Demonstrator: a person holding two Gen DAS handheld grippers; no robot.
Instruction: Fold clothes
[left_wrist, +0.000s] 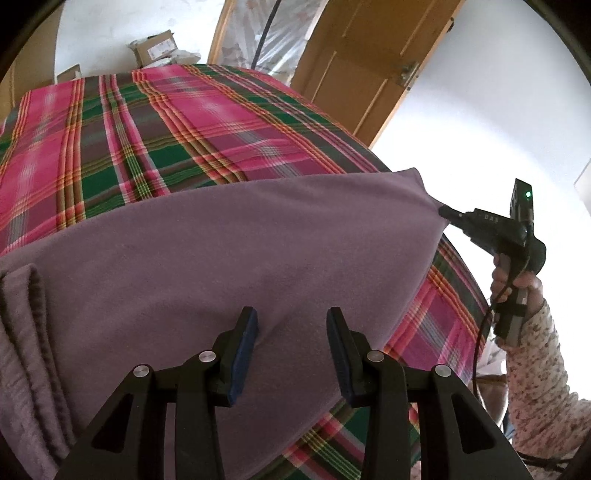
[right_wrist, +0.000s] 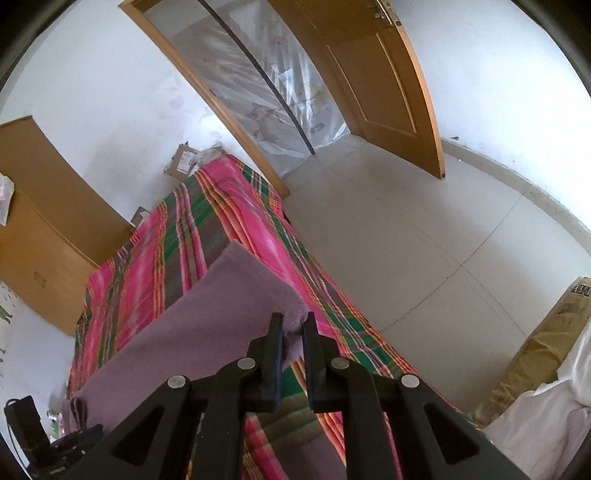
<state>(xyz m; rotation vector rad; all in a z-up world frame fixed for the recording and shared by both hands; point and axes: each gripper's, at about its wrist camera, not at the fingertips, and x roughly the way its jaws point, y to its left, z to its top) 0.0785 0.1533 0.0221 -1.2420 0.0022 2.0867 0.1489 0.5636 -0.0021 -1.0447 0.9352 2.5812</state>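
While the cloth (left_wrist: 229, 236) is lying on the bed (left_wrist: 155, 129) | right gripper (right_wrist: 293, 328) is pinching its corner | left gripper (left_wrist: 291, 325) is hovering spread above it

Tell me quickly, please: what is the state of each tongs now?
Left tongs: open, over the purple cloth, holding nothing.
Right tongs: closed on a corner of the purple cloth.

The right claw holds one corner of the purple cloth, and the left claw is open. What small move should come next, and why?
Probably shut the left claw on the purple cloth that lies between its open fingers. The right claw already pinches a corner and pulls it taut above the plaid bed, so a second grip seems needed before the cloth can be lifted and folded evenly.
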